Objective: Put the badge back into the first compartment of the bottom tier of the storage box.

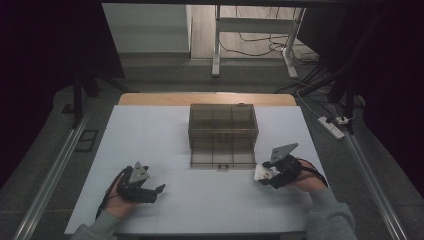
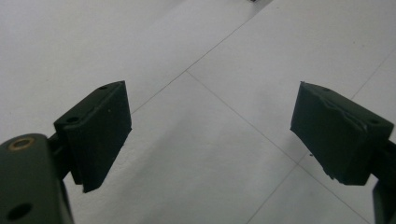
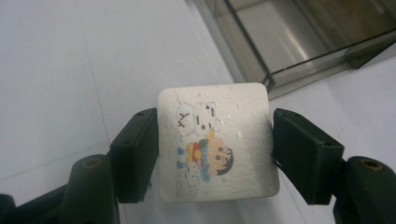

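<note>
Item: white square eraser with cartoon print, clamped between the jaws of the right gripper, just beside the open clear plastic box. Left gripper: jaws wide, empty, over the white table. Status: pickup done; placing in the box likely remains.

A smoky see-through box with inner dividers stands at the middle of the white desk. Off the desk at 2 o'clock a white power strip lies on the floor, with cables at 12 o'clock.

Dim room: grey floor, white desk frame, cables.
</note>
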{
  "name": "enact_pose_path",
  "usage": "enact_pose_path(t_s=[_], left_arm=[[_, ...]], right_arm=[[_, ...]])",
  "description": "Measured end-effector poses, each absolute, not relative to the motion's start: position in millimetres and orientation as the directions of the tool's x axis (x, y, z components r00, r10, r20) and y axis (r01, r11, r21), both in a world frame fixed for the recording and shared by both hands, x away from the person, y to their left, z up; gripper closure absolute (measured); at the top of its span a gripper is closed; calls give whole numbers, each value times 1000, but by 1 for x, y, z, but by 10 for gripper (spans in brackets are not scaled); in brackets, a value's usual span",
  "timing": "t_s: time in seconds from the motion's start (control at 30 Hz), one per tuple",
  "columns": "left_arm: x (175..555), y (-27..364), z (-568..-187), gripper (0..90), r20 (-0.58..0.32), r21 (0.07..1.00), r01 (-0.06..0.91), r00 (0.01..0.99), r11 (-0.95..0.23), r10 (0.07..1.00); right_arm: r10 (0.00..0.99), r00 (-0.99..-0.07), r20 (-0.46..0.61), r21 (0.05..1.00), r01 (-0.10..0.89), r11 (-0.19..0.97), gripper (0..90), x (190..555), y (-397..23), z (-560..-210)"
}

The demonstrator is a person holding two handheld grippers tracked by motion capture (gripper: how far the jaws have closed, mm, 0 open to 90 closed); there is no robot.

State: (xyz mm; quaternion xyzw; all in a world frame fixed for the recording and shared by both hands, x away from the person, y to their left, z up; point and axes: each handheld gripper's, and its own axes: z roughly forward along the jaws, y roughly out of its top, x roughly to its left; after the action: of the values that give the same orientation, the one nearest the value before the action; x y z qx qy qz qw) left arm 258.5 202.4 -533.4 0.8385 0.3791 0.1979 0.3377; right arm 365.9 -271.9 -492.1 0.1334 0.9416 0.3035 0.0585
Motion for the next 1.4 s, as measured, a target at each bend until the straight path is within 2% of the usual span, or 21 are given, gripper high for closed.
enact_pose_path(t_s=[0.53, 1.4], left_arm=[[259, 202, -534, 125, 77, 716, 501, 636, -486, 768], [259, 201, -534, 125, 79, 714, 500, 638, -490, 766]], right_arm=[[334, -942, -11, 701, 231, 674, 325, 365, -269, -477], [400, -916, -46, 755, 230, 614, 325, 365, -256, -469]])
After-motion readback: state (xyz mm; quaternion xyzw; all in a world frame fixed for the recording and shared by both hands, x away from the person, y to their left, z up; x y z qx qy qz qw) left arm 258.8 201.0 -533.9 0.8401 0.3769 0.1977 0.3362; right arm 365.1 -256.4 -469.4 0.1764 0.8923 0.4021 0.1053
